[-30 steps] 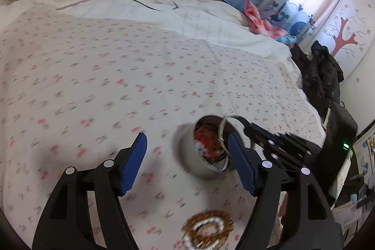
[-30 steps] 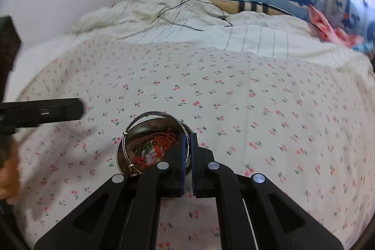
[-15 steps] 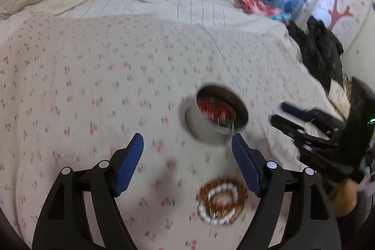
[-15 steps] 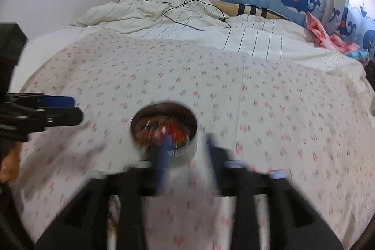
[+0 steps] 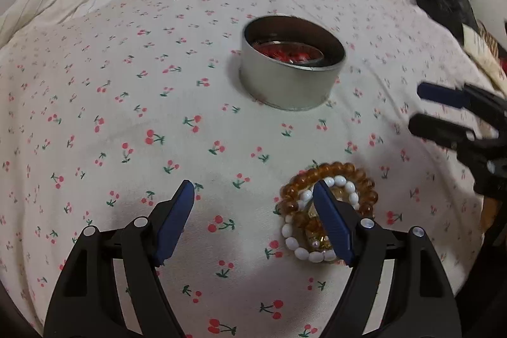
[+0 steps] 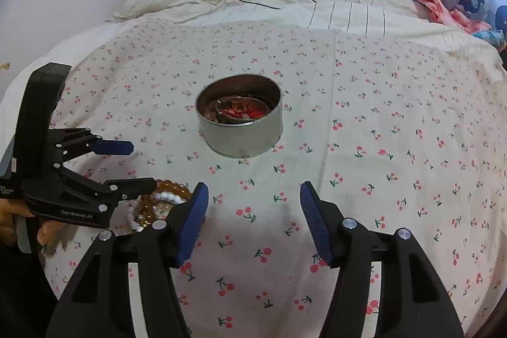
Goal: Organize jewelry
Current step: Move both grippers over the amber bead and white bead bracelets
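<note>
Both tools: right tool now open, withdrawn from tin; left tool over bracelets.

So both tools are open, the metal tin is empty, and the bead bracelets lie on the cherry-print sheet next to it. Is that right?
Not quite: the metal tin is not empty. The right wrist view shows red pieces and a ring-like item inside it. The rest holds: the left tool and right tool are open, and the bead bracelets lie on the cherry-print sheet near the tin.
</note>
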